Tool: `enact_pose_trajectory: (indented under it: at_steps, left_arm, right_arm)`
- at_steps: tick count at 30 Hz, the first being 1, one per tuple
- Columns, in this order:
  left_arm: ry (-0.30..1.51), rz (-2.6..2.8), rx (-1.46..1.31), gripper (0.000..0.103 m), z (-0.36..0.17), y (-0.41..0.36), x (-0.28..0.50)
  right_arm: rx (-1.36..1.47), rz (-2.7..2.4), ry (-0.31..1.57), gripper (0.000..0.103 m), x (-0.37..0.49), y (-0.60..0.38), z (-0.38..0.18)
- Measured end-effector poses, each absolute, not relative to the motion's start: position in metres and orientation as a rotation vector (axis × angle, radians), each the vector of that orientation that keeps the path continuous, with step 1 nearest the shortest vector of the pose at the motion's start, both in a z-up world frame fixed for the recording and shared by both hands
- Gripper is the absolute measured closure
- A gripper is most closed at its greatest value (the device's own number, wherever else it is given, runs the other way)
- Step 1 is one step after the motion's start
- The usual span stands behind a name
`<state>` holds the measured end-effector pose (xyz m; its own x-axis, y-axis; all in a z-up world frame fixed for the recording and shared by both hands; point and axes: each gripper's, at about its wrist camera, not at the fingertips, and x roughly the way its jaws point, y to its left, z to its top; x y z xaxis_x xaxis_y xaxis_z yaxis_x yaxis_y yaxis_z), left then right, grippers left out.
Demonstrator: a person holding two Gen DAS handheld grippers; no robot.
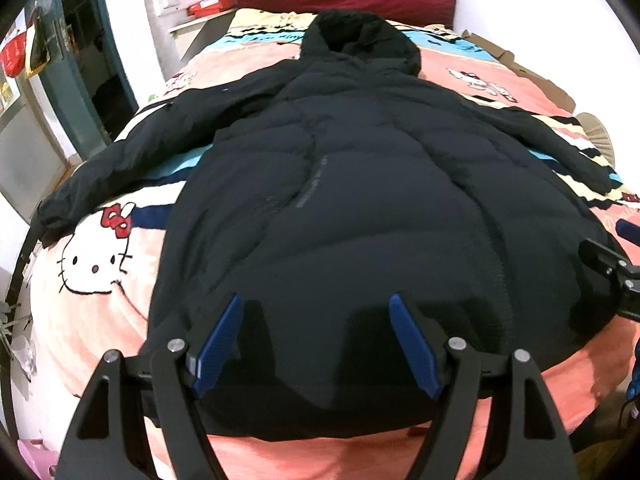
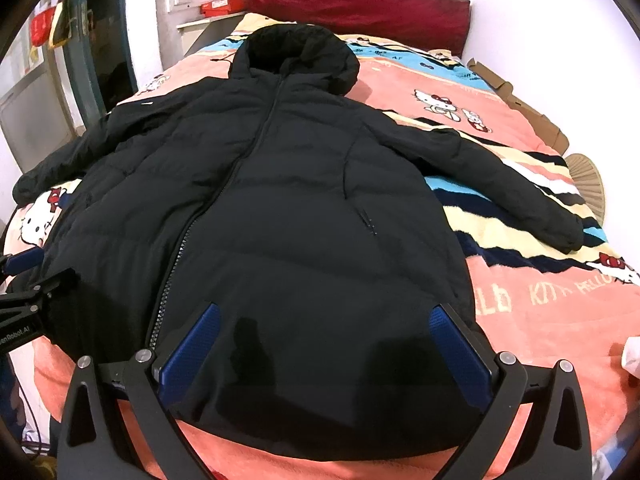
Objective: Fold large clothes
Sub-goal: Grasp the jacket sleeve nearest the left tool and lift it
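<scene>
A black hooded puffer jacket [image 1: 340,180] lies flat on the bed, front up and zipped, with its hood [image 1: 356,40] at the far end and both sleeves spread outward. My left gripper [image 1: 316,304] is open over the hem's left part, blue pads wide apart, holding nothing. In the right wrist view the same jacket [image 2: 280,200] fills the middle, and my right gripper [image 2: 326,312] is open over the hem to the right of the zipper [image 2: 176,264]. Each gripper shows at the edge of the other view: the right gripper [image 1: 612,272] and the left gripper [image 2: 24,280].
The bed carries a pink cartoon-cat blanket [image 1: 92,256] with striped bands. A dark red headboard cushion [image 2: 360,4] stands at the far end. Cardboard pieces [image 2: 532,116] and a straw fan [image 2: 588,176] lie along the right side. A doorway [image 1: 100,60] opens at the left.
</scene>
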<state>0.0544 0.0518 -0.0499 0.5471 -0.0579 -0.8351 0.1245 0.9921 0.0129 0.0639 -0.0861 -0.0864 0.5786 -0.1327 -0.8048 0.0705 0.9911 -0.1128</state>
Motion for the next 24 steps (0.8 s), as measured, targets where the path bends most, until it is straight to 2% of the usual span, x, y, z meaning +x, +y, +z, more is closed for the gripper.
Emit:
enact_pose_trajectory:
  at_steps: [15,24]
  left_arm:
    - [1.011,0.125,-0.239,0.028,-0.057,0.222,0.101]
    - [0.878,0.171,-0.786,0.028,-0.076,0.366,0.145]
  right_arm:
    - [-0.074,-0.129,0.931,0.001,0.084,-0.095,-0.080]
    - [-0.071,-0.125,0.938,0.001,0.098,-0.096,-0.081]
